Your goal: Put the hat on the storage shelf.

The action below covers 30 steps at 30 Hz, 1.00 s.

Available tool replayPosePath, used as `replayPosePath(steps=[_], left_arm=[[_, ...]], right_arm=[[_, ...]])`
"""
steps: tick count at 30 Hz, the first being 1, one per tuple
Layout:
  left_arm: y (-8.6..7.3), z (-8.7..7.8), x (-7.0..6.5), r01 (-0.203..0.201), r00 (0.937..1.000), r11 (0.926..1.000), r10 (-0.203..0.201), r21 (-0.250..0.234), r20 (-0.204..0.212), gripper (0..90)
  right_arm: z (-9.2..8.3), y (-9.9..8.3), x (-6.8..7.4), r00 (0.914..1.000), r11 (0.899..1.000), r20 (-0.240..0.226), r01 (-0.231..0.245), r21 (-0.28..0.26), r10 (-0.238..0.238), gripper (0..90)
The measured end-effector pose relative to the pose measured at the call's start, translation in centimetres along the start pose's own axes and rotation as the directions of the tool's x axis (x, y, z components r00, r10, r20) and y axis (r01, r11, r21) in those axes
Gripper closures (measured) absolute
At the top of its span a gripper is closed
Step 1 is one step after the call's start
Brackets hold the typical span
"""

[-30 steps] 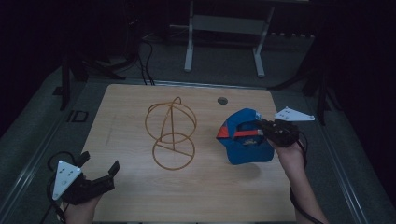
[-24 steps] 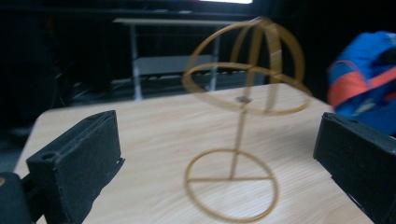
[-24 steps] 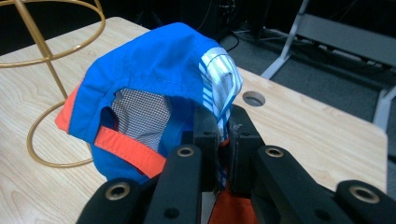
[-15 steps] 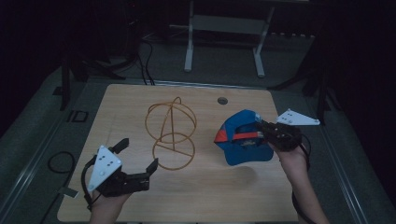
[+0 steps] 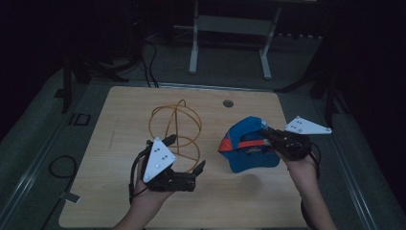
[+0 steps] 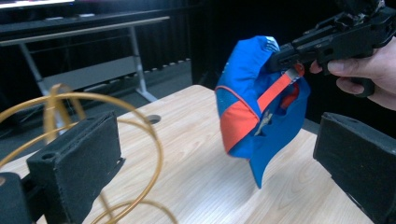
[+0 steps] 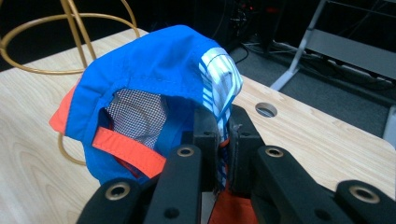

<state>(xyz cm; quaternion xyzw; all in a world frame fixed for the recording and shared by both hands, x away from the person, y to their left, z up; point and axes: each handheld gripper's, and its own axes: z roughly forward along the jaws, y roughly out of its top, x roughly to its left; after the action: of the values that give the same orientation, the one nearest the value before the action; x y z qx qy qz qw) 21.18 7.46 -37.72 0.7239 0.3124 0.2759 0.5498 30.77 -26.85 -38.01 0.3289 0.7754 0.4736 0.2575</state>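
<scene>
A blue cap with an orange strap and mesh lining hangs over the right side of the wooden table. My right gripper is shut on its back edge, and the fabric is pinched between the jaws. A gold wire stand made of crossed hoops rises at the table's middle. My left gripper is open, held in front of the stand's base. In the left gripper view the stand's hoops curve past one jaw, and the cap hangs ahead with the right gripper on it.
A round cable hole sits near the table's far edge. Beyond the table a grey metal frame stands on the dark floor. Cables lie on the floor to the left.
My left gripper has come in from the table's front left corner, rising and moving right to the wire stand's base. The right gripper has shifted slightly, still holding the cap.
</scene>
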Motion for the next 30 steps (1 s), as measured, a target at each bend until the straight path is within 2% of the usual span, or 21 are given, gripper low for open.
replayPosePath(steps=[6, 10, 18, 21, 23, 25, 30], left_arm=[[0.5, 2.8, -0.7, 0.012, 0.9986, 0.9998, -0.013, 0.016, 0.050, 1.2], [0.6, 4.7, -1.3, 0.025, 0.9950, 0.9992, -0.028, 0.033, 0.096, 4.0], [1.1, 7.8, -2.0, 0.014, 0.9915, 0.9982, -0.022, 0.059, 0.129, 5.9], [1.2, 8.8, -2.1, 0.025, 0.9888, 0.9974, -0.035, 0.068, 0.145, 7.1], [1.3, 9.3, -2.3, 0.017, 0.9891, 0.9973, -0.027, 0.071, 0.144, 7.7], [1.4, 9.5, -2.5, 0.013, 0.9897, 0.9978, -0.022, 0.066, 0.141, 14.6], [1.5, 10.4, -2.6, 0.016, 0.9857, 0.9938, -0.034, 0.110, 0.165, 18.2]], right_arm=[[-0.6, 0.2, 0.7, 0.9998, 1.000, -0.014, 0.016, -0.011, -0.016, 84.2], [-1.1, 0.3, 1.2, 0.9995, 1.000, -0.024, 0.019, -0.021, -0.020, 84.1], [-2.1, 0.1, 2.1, 0.9979, 0.998, -0.046, 0.045, -0.033, -0.047, 84.1], [-2.5, 0.2, 2.6, 0.9968, 0.997, -0.049, 0.061, -0.040, -0.063, 84.1], [-2.7, 0.2, 2.8, 0.9958, 0.997, -0.059, 0.068, -0.041, -0.070, 84.1], [-2.9, 0.2, 3.0, 0.9954, 0.996, -0.061, 0.072, -0.046, -0.075, 84.1], [-3.1, 0.0, 3.2, 0.9946, 0.996, -0.075, 0.068, -0.055, -0.072, 84.1]])
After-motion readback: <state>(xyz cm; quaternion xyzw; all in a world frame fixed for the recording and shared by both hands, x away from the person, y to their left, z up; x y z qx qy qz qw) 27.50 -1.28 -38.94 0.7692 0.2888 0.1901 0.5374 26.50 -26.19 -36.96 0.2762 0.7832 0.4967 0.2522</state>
